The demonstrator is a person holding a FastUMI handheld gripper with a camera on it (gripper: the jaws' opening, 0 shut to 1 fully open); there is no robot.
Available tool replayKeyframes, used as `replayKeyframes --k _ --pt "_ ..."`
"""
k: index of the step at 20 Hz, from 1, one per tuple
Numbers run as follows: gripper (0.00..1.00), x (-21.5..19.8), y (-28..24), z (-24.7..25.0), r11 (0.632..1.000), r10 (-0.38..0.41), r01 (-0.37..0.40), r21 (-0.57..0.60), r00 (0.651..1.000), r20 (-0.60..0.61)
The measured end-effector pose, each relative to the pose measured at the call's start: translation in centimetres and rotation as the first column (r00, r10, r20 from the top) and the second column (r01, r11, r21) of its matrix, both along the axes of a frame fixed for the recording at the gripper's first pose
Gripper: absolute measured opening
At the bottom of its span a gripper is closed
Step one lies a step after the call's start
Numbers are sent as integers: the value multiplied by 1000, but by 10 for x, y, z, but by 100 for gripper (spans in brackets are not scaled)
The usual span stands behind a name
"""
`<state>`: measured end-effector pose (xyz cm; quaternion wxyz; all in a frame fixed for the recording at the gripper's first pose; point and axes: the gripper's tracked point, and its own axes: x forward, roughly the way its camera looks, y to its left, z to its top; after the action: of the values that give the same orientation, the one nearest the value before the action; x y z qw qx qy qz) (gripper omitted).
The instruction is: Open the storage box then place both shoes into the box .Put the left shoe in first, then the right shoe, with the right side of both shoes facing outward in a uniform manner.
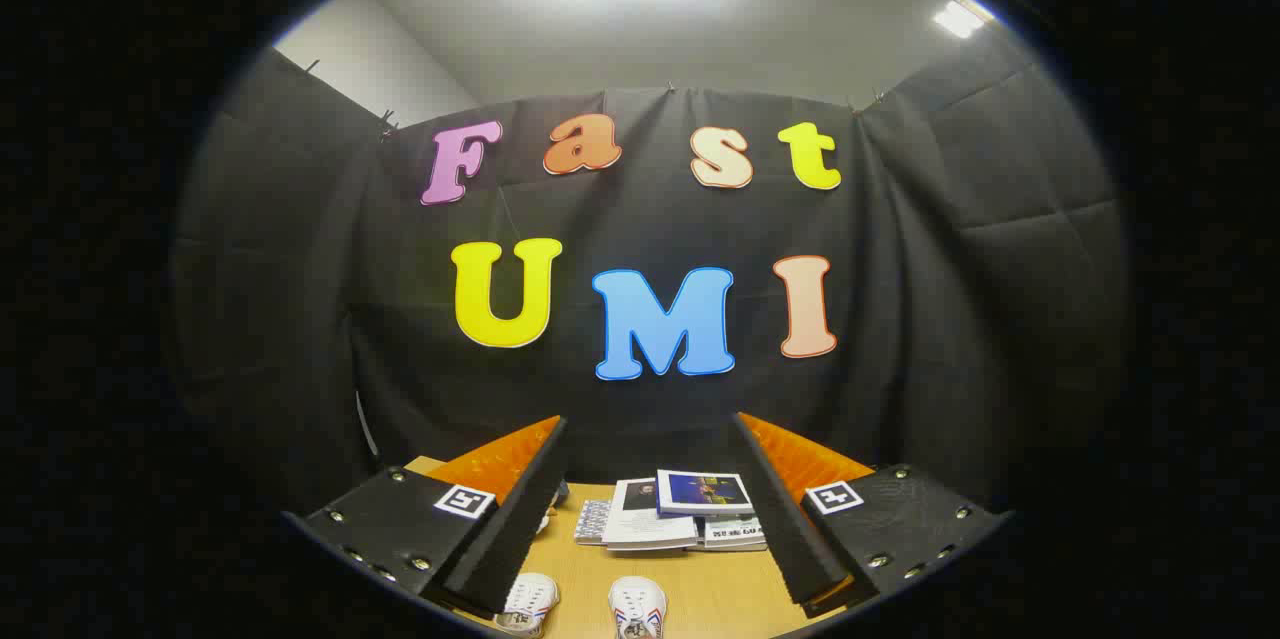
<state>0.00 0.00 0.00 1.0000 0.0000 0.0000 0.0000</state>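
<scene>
White canvas shoes with red-blue stripes: one (528,603) by left finger, other (637,609) between fingers, toes toward camera, both below raised gripper (650,509); black foam fingers spread wide, empty; stacked books (680,509) on wooden table (720,599) beyond; storage box unseen; descent likely next.

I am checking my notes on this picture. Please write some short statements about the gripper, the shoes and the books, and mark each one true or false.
1. The gripper is open. True.
2. A shoe is held between the fingers. False: nothing is between them; both shoes lie on the table.
3. Two white shoes, one and the other, lie below the fingers. True.
4. The books are stacked on a shoe. False: they lie on the table, beyond the shoes.
</scene>
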Motion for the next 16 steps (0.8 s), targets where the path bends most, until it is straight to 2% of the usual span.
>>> replayKeyframes --k 13,16 --pt "98 22 -16 -18 998 -53 53 18 999 -14" --pt "98 26 -9 -26 999 -31 32 20 999 -25"
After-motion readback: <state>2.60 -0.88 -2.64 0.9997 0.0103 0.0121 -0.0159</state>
